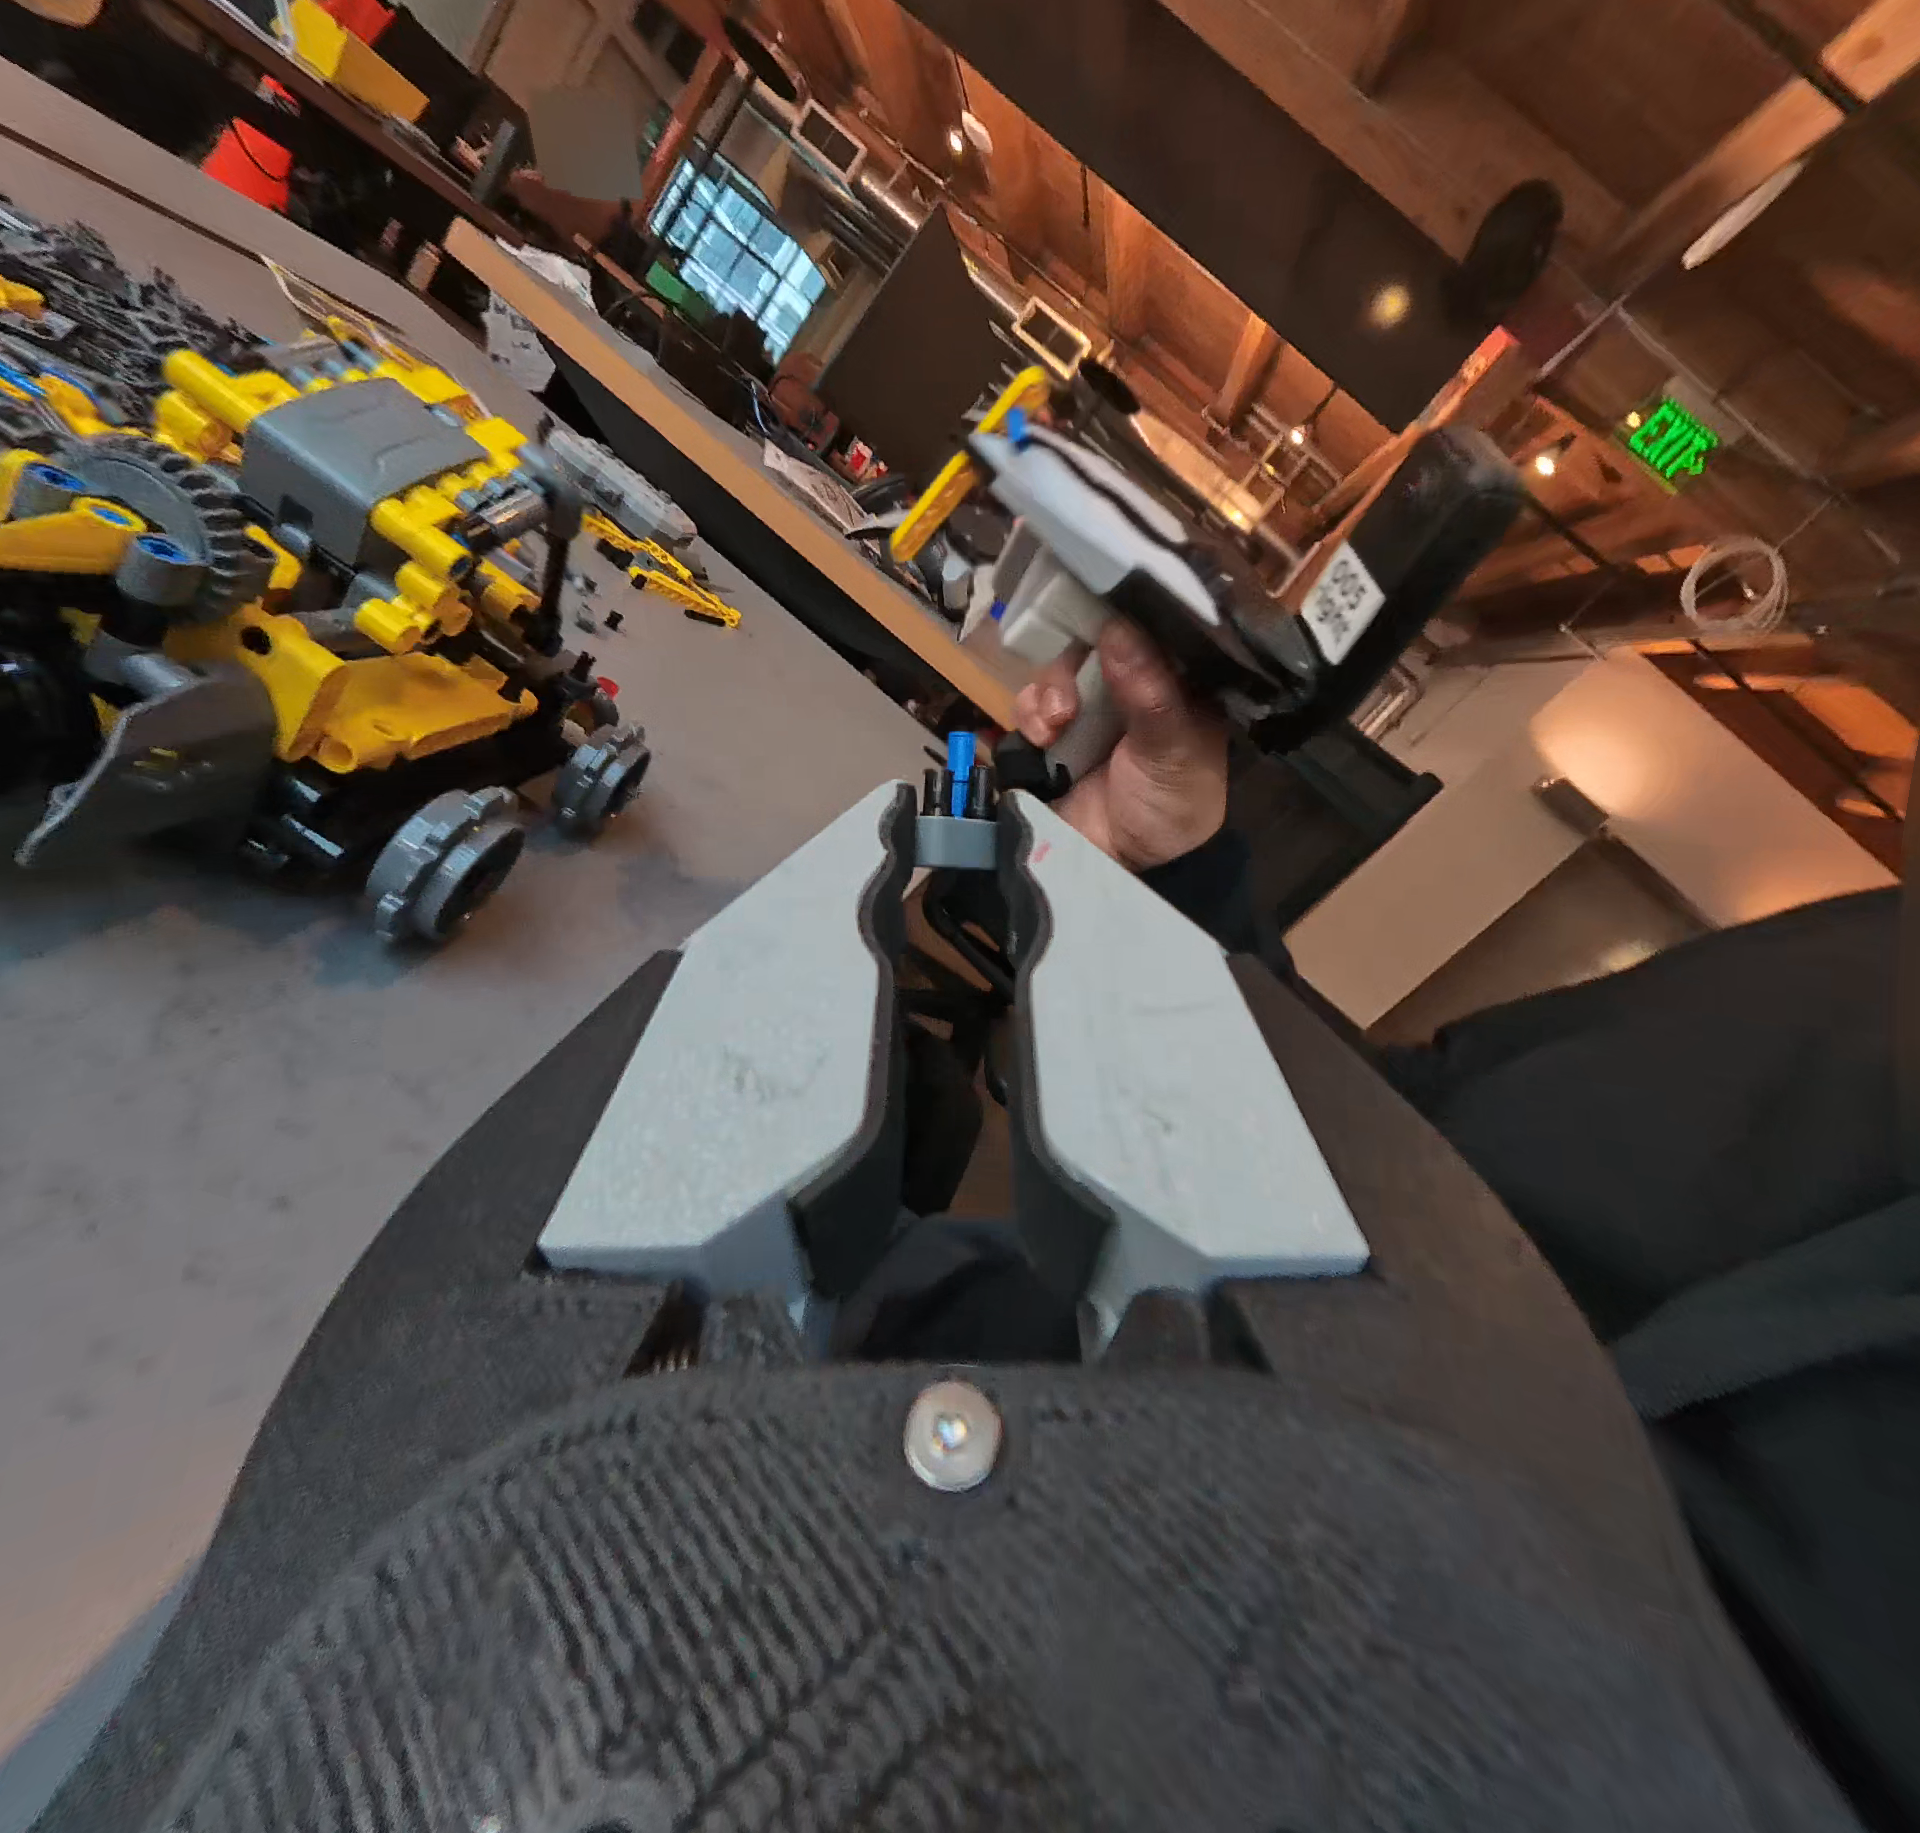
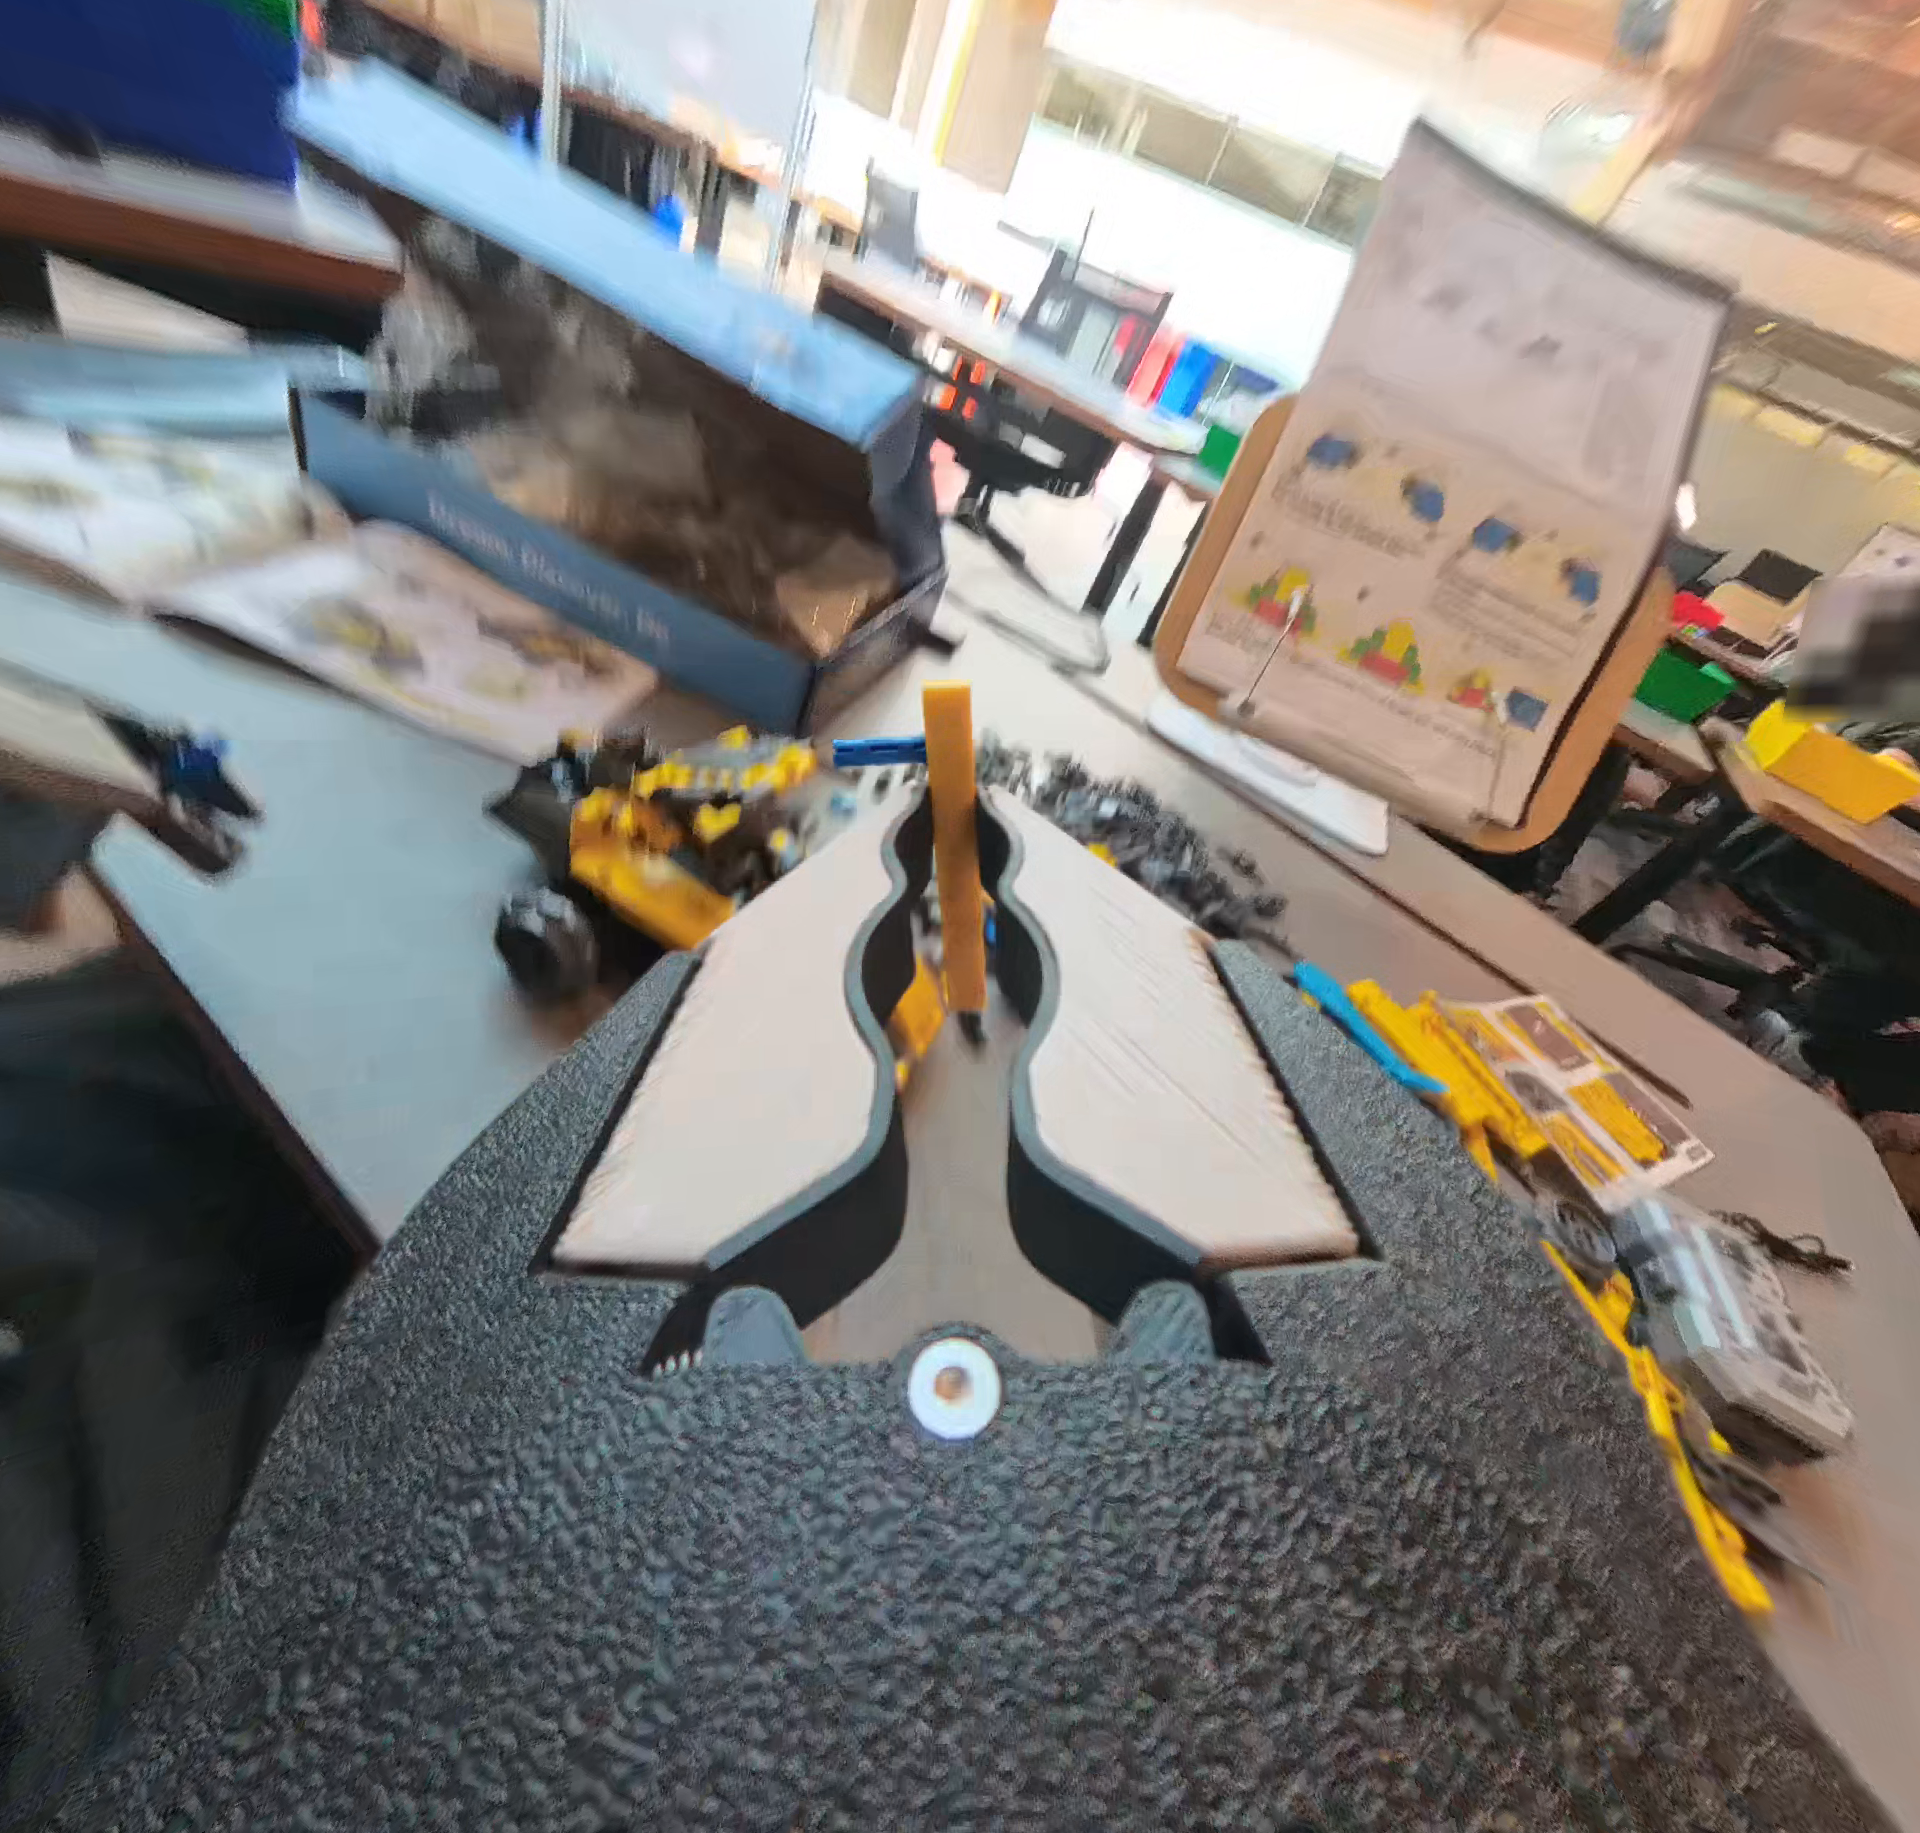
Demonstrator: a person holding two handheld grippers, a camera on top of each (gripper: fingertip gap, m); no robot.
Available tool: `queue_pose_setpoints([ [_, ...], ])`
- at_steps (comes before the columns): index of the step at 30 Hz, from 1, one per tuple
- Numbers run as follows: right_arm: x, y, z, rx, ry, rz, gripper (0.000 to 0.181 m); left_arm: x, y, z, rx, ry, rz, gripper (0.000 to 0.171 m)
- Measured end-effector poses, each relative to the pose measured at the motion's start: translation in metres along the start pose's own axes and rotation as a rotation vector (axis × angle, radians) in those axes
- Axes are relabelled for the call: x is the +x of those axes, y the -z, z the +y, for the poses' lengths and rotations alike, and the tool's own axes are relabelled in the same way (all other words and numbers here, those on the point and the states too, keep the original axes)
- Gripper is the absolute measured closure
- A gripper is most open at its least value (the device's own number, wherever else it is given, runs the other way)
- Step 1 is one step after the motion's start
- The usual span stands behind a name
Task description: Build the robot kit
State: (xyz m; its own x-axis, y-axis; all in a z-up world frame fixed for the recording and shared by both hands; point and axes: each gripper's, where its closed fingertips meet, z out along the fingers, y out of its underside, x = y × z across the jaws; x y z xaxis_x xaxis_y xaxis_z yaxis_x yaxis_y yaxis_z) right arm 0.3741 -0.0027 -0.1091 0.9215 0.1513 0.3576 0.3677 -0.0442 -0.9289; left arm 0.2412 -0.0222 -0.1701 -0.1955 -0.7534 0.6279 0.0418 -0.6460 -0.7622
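Yellow toy vehicle (image 2: 665,848) sitting ahead-left of right gripper (image 2: 953,801); open blue box (image 2: 582,557) lying beyond it; propped instruction booklet (image 2: 1455,495) standing ahead-right; sticker sheet (image 2: 1558,1087) lying right.

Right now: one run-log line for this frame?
left gripper: shut on small grey piece with blue pin | right gripper: shut on yellow beam | yellow model vehicle: on table

Open grey table (image 1: 312,1056) lies clear left of the left gripper (image 1: 954,807); the yellow toy vehicle (image 1: 312,578) blocks farther left, loose dark parts (image 2: 1132,827) crowd ahead, the open box (image 2: 644,536) and upright instruction board (image 2: 1455,495) wall the far edge, leaflets (image 2: 1558,1087) clutter the right
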Motion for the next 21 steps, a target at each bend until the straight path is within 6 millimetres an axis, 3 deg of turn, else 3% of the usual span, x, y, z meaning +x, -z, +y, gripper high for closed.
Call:
queue_pose_setpoints([
  [3,-0.028,-0.001,0.056,-0.166,0.032,-0.132,0.174,-0.002,0.001,0.006,-0.012,0.05,0.017,0.159],
  [6,-0.039,0.0,0.088,-0.265,0.019,-0.176,0.174,-0.013,-0.001,0.014,-0.057,0.033,-0.037,0.159],
  [9,-0.041,0.001,0.1,-0.323,0.064,-0.209,0.174,-0.019,-0.007,0.017,-0.139,-0.038,-0.083,0.159],
  [11,-0.044,0.001,0.106,-0.35,0.103,-0.25,0.174,-0.027,-0.01,0.018,-0.221,-0.177,-0.152,0.158],
  [14,-0.04,-0.001,0.117,-0.395,0.172,-0.241,0.174,-0.048,-0.014,0.022,-0.387,-0.464,-0.282,0.158],
  [17,-0.04,-0.005,0.125,-0.42,0.218,-0.226,0.174,-0.072,-0.016,0.028,-0.515,-0.631,-0.369,0.159],
  [21,-0.042,-0.009,0.134,-0.448,0.258,-0.199,0.174,-0.098,-0.016,0.058,-0.73,-0.711,-0.426,0.152],
])
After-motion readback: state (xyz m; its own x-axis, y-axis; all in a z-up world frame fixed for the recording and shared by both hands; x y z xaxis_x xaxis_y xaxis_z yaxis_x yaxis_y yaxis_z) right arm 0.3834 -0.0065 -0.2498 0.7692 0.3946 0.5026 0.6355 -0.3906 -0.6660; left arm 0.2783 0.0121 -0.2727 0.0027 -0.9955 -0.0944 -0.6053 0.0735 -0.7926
